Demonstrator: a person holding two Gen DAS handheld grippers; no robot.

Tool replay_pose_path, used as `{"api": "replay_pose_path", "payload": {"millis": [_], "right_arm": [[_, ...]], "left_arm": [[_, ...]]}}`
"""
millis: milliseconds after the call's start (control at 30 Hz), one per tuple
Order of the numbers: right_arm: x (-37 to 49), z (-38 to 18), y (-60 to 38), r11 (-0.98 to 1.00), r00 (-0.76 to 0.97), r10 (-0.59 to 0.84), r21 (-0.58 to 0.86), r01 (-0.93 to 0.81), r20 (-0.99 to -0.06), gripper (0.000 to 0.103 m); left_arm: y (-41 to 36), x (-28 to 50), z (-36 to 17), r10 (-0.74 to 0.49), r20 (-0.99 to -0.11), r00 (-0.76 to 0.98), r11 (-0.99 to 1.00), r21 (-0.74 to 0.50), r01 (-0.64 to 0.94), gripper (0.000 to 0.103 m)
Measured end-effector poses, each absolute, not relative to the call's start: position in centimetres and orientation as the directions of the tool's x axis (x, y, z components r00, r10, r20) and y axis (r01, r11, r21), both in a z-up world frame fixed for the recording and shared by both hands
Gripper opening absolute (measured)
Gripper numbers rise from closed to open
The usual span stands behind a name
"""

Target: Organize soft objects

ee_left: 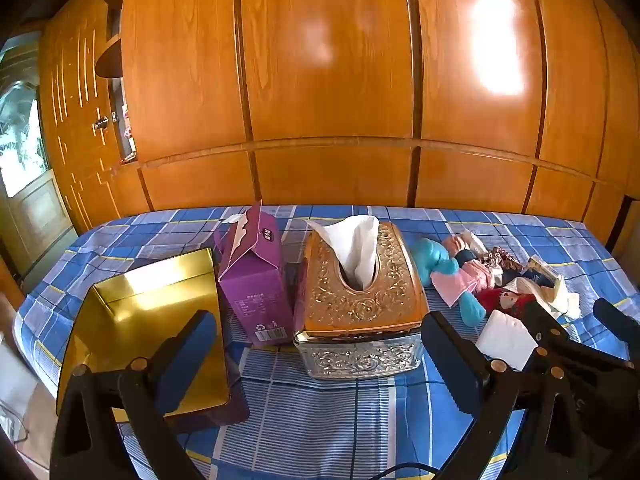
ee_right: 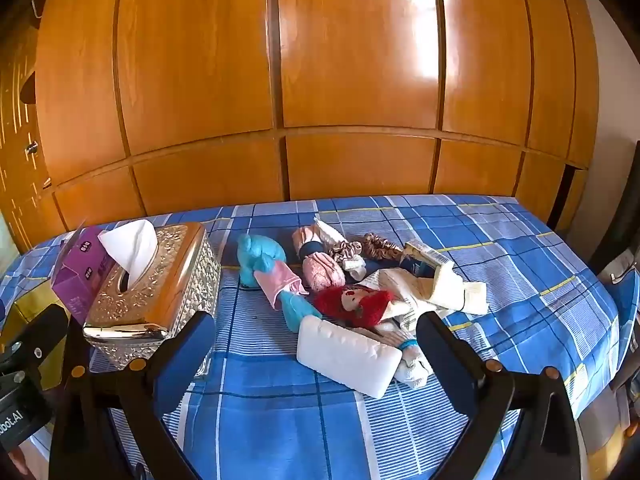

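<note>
- In the left wrist view, the left gripper hangs over the near edge of the bed with its jaws spread wide and nothing between them.
- Straight ahead between its fingers stands an ornate metal tissue box with a white tissue sticking up.
- A purple carton stands just left of that box, and an open gold tin lies behind the left finger.
- The heap of soft objects lies well to the right, past the right finger; the right gripper's black frame shows at that edge.
- In the right wrist view, the right gripper is likewise wide open and empty.
- A white pad lies between its fingers, touching neither.
- Just beyond sit a red-haired rag doll, a turquoise plush toy, pink socks, scrunchies and cream cloth.
- Everything rests on a blue checked bedsheet, with a glossy wooden wardrobe behind.
</note>
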State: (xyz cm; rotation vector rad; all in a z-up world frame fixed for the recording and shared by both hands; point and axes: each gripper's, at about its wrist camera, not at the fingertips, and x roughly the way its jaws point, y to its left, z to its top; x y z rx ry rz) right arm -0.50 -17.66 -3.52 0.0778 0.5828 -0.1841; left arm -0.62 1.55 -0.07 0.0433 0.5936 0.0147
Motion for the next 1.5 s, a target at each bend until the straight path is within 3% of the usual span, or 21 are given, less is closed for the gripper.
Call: {"api": "replay_pose_path", "payload": {"millis": [1500], "right_arm": [[-0.6,-3.7,-19.0,0.975,0.822,-0.169,0.029,0.219,-0.544,0.103]], "left_arm": [[0.7,-0.9,-0.1,0.003,-0.569,0.823,0.998,0.048,0.030,0.103]]}}
